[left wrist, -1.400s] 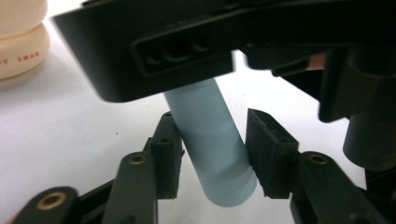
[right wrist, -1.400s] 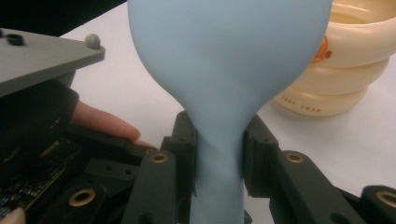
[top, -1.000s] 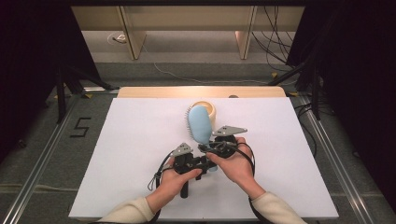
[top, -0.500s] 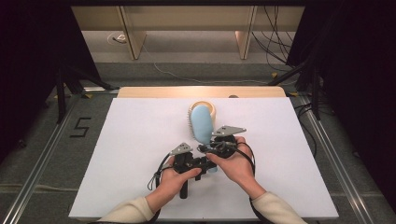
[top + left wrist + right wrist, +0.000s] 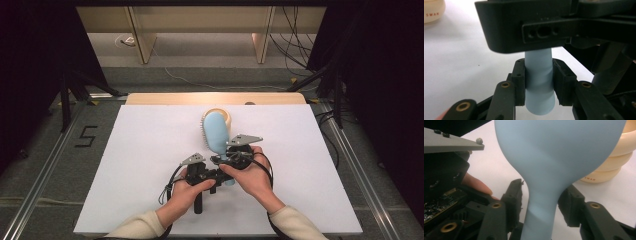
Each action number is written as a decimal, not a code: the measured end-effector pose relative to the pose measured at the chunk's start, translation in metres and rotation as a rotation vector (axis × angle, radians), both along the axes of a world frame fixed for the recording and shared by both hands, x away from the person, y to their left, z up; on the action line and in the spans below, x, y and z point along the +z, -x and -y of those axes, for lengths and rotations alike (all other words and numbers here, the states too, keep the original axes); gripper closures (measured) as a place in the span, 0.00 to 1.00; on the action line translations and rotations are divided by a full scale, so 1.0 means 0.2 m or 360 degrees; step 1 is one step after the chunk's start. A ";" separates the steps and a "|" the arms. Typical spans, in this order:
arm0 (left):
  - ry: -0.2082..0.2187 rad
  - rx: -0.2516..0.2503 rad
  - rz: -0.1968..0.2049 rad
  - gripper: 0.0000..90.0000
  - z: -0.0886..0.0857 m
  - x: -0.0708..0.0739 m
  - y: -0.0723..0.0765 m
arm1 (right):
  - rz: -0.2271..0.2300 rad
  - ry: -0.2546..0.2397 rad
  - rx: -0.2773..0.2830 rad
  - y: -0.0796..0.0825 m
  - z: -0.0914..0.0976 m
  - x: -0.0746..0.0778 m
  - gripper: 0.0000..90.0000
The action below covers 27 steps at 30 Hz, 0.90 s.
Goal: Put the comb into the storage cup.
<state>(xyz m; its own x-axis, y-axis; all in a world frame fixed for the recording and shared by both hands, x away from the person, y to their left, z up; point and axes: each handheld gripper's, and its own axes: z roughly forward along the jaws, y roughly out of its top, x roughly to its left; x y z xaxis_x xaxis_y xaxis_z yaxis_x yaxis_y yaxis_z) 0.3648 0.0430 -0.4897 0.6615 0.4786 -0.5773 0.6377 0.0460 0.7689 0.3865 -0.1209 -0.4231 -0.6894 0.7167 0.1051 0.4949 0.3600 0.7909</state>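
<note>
- Pale blue plastic hairbrush [image 5: 216,131] lies near the middle of the white table top [image 5: 125,165], its oval head pointing toward the far edge and its handle toward the near edge, where our two hands meet.
- Against the earlier high view, we find brush, hands and grippers in the same places; what differs is the right gripper [image 5: 541,200], whose jaws have just been opening with the narrow neck of the brush between them.
- In the right gripper view we see a gap on either side of that neck, so its pads no longer press on it.
- Our left gripper [image 5: 539,83] is clamped on the round handle end, both pads flat against the blue plastic, as tight as a second ago.
- A cream-coloured ring-shaped roll [image 5: 226,116] sits just behind the brush head toward the far edge; from above we cannot tell whether the two touch.
- Bristles are barely visible, a thin fringe along the head's left side in the high view.
- From above, our hands and the grey plates cover the handle, and the right gripper's black body cuts it off in the left gripper view.
</note>
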 end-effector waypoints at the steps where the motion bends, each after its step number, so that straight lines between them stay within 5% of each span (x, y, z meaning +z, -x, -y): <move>1: 0.0001 0.0000 -0.0001 0.72 0.00 0.00 0.00 | 0.0001 -0.0005 -0.0004 0.00 0.00 0.00 0.58; 10: 0.0004 0.0005 -0.0001 0.72 0.00 0.00 0.00 | -0.0037 -0.0015 -0.0055 -0.01 0.02 0.01 0.32; 20: 0.0002 0.0004 -0.0002 0.72 -0.01 0.00 0.00 | -0.0098 -0.0017 -0.0042 0.00 0.06 0.07 0.20; 27: 0.0012 -0.0005 -0.0004 0.72 0.00 0.00 0.00 | -0.0056 -0.0013 -0.0053 0.02 0.08 0.12 0.17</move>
<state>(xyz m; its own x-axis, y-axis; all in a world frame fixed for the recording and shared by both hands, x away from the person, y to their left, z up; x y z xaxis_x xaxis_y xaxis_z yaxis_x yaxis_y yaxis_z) 0.3652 0.0437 -0.4891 0.6617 0.4722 -0.5824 0.6397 0.0497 0.7670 0.3834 -0.1367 -0.3984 -0.6610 0.7382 0.1348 0.5338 0.3364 0.7758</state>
